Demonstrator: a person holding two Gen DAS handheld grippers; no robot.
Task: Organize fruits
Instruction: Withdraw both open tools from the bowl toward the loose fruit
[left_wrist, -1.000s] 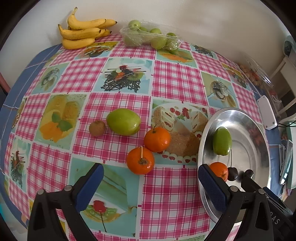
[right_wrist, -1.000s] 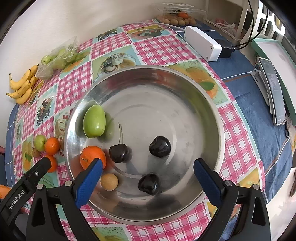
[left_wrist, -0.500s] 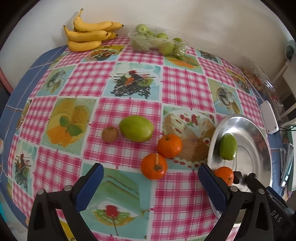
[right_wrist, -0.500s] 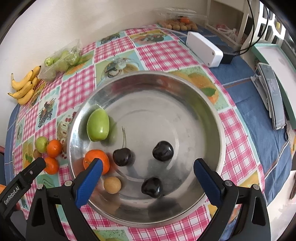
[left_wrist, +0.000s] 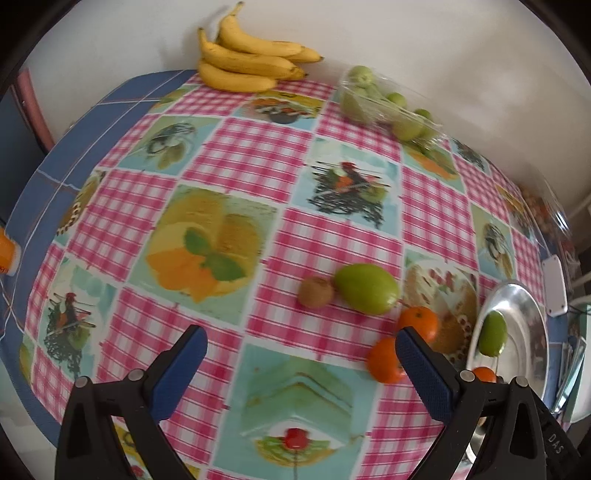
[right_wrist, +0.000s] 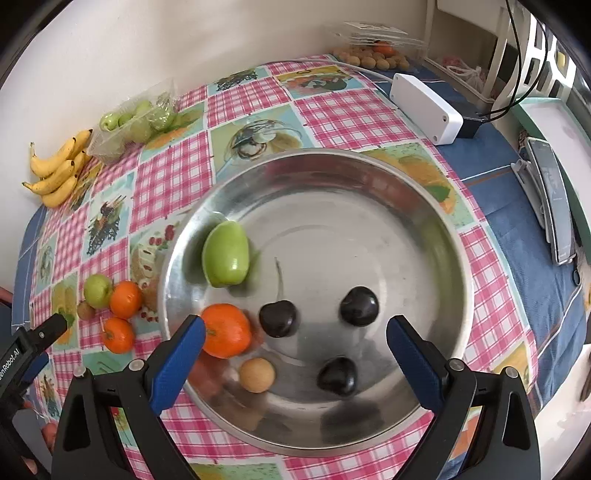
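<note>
Left wrist view showed the left gripper (left_wrist: 301, 365) spread wide and holding nothing, above the tablecloth (left_wrist: 240, 158). Four fruits remained outside the steel bowl (left_wrist: 532, 306): a green fruit (left_wrist: 366, 288), a small brown fruit (left_wrist: 316, 292) touching it, and two oranges (left_wrist: 418, 323) (left_wrist: 384, 360) just beside the bowl. The right gripper (right_wrist: 295, 354) hung over the bowl, jaws equally wide, empty.

Judgement: the step in hand was reaching for a loose fruit. Centre the jaws on one orange, approaching clear of its neighbour, and close gently.

The nearer orange was partly hidden behind the right finger (left_wrist: 424, 373). The left view was blurred. Most of the bowl was cut off there.
</note>
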